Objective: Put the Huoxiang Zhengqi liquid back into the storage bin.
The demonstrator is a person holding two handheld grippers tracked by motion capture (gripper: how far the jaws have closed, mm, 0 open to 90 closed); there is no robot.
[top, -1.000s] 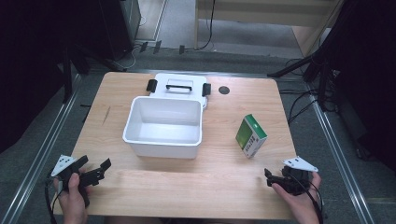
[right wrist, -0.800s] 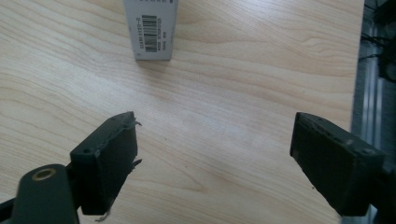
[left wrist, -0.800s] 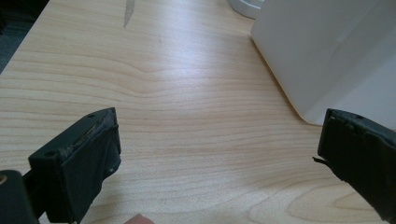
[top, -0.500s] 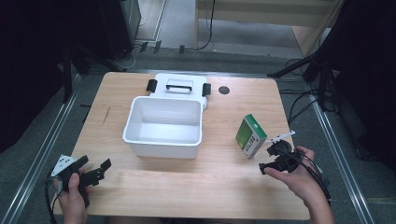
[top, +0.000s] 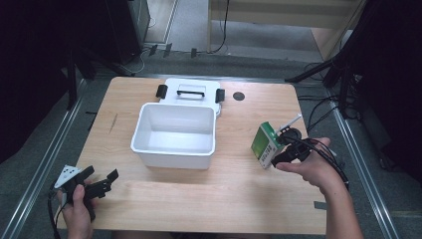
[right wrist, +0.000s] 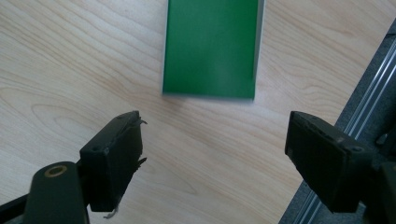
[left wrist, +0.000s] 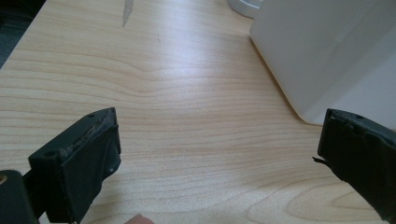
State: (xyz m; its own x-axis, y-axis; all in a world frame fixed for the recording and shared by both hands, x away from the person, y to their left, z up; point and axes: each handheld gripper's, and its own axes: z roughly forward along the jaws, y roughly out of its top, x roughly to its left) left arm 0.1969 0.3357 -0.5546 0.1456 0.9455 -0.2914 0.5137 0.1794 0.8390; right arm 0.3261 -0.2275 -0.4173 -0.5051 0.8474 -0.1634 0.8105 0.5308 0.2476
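One white bin (top: 174, 134) sits mid-table (top: 199, 204), one white lid (top: 190, 91) touching its far side. One green box (top: 263, 144), writing unreadable, stands right of the bin; right gripper (right wrist: 212, 154) just beside it, jaws apart. Left gripper (top: 99, 183), near-left of the bin, is likewise spread.

My right hand-held gripper (right wrist: 212, 156) has black jaws. The box (right wrist: 210, 46) is green; the bin (top: 174, 134) white; the tabletop (top: 239, 194) light wood-grain.
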